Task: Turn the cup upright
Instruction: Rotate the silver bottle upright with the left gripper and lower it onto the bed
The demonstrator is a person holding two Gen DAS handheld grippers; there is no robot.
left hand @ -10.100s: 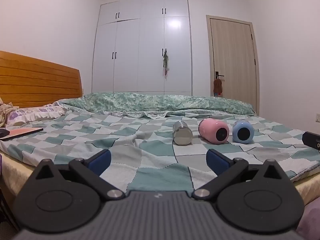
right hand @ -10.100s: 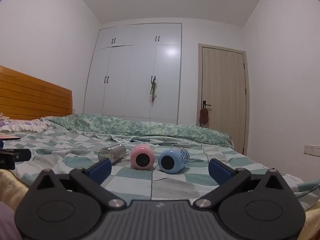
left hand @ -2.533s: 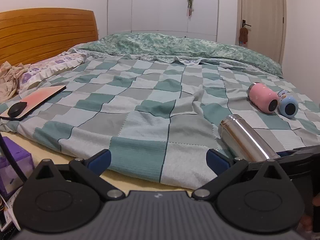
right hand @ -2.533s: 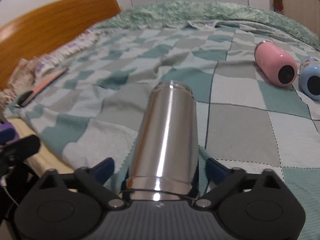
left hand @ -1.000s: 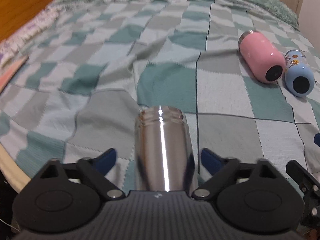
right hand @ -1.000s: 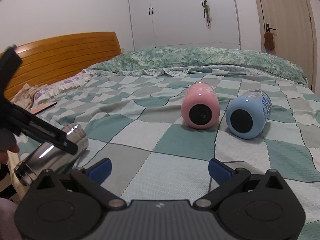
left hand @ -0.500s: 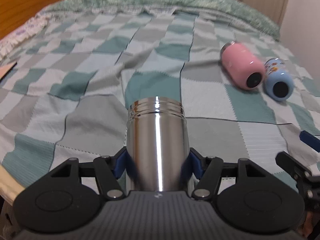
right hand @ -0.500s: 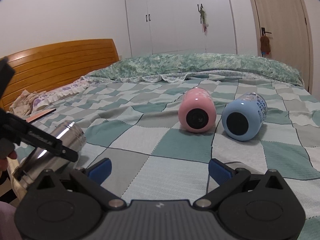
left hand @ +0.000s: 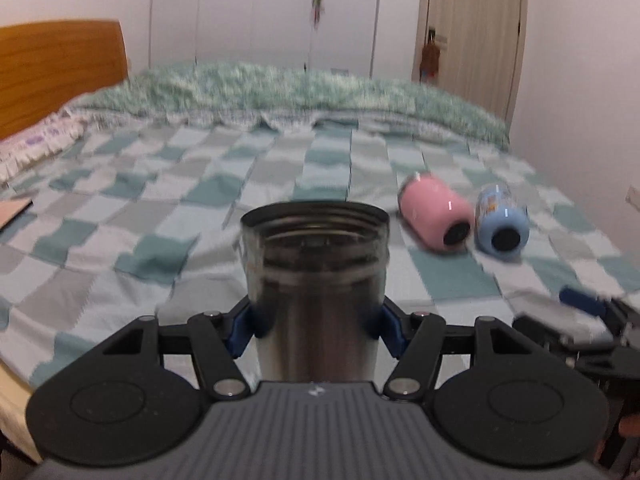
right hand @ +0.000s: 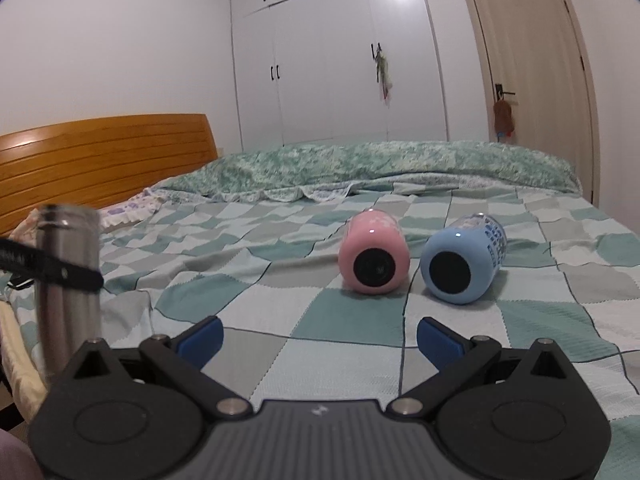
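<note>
My left gripper (left hand: 316, 330) is shut on a steel cup (left hand: 315, 292), its blue pads pressed on both sides. The cup stands nearly upright with its threaded open mouth up, at the near edge of the bed. It shows in the right wrist view (right hand: 67, 280) at the left, with a black finger across it. A pink cup (right hand: 374, 258) and a blue cup (right hand: 464, 262) lie on their sides mid-bed, also seen in the left wrist view: pink cup (left hand: 436, 214), blue cup (left hand: 502, 222). My right gripper (right hand: 320, 340) is open and empty, low over the blanket.
The bed has a green and grey checked blanket (right hand: 280, 304) and a wooden headboard (right hand: 100, 156) at the left. A folded green quilt (right hand: 380, 164) lies across the far end. White wardrobes and a door stand behind. The right gripper's body (left hand: 580, 320) sits right of the steel cup.
The left gripper has tilted the steel cup from lying toward upright, mouth up. The right gripper has stayed open and nearly still.
</note>
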